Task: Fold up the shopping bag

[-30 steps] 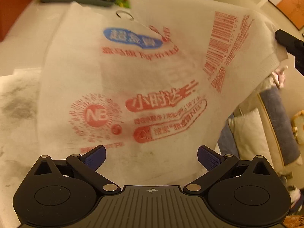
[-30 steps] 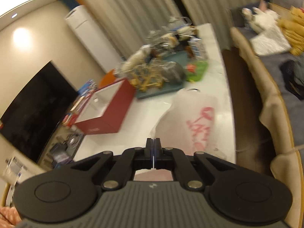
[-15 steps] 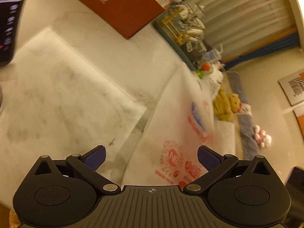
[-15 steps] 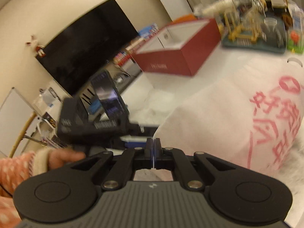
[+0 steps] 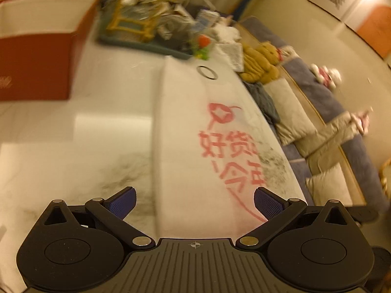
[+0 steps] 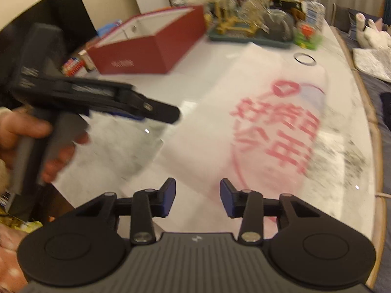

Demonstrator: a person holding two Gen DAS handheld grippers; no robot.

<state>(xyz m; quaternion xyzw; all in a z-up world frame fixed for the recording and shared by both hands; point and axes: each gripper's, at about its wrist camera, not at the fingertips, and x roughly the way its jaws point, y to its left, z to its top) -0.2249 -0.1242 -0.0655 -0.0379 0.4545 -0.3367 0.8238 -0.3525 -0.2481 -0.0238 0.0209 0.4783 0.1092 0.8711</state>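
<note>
The white shopping bag [image 5: 185, 131], printed with red characters, lies flat on the marble table [image 5: 73, 151] as a long strip running away from me. My left gripper [image 5: 194, 204] hovers open over the bag's near end, with nothing between its fingers. In the right wrist view the bag [image 6: 244, 112] spreads out ahead. My right gripper [image 6: 198, 195] has its jaws opening just above the bag's near edge, and the pads press on nothing. A hand holds the left gripper [image 6: 168, 114] at the left of that view, beside the bag.
A red open box [image 6: 151, 48] stands at the far left of the table. Behind the bag is a teal tray [image 6: 244, 36] of clutter. A metal ring [image 5: 207, 72] lies at the bag's far end. The table edge [image 6: 374, 146] and a sofa with cushions [image 5: 293, 112] lie to the right.
My right gripper, shut on the bag's edge before, came down to the table and opened. The lifted bag now lies flat. The left gripper swung back over the bag.
</note>
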